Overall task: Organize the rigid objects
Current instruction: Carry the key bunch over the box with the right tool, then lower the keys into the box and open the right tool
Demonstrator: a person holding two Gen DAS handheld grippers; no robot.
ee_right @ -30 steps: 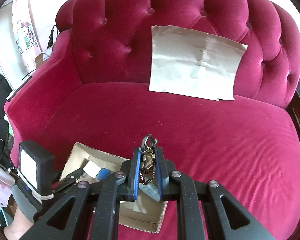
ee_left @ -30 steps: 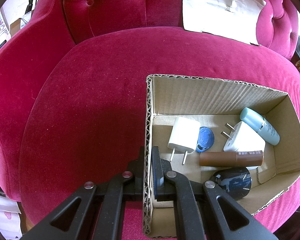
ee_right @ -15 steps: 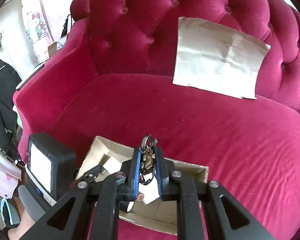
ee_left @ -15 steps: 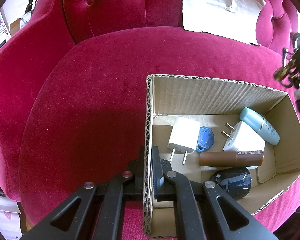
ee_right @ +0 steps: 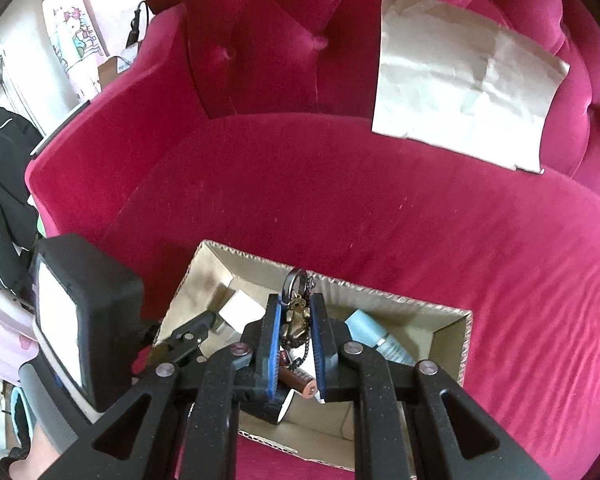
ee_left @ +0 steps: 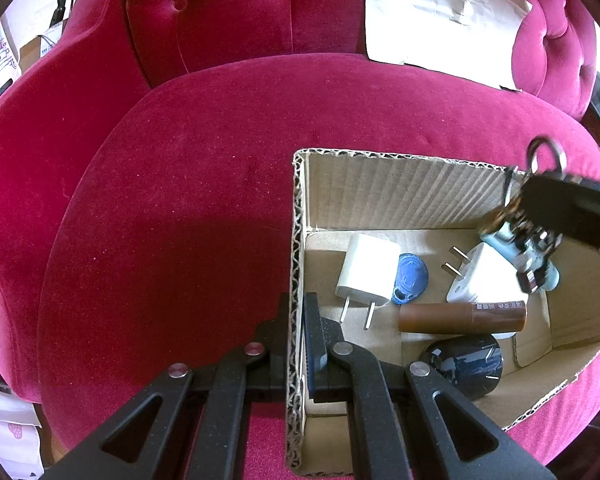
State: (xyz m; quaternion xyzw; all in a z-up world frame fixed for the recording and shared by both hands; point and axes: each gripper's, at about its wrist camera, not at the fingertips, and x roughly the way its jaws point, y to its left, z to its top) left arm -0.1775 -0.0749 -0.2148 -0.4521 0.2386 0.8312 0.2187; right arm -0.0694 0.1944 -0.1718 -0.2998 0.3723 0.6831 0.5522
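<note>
Since a second ago the right gripper [ee_right: 296, 326] has carried the keychain [ee_right: 297, 316] over the cardboard box [ee_left: 400, 192], toward 3 o'clock in the left view. It is clamped on the keychain; the left gripper [ee_left: 296, 320] pinches the box's wall.

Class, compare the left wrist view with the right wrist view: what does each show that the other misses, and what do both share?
Left only: the left claw shut on the box wall, a blue tag, a dark round thing.
Right only: the left handset's screen, a black jacket.
Both: the right claw holding the keyring over the box, and the paper.
</note>
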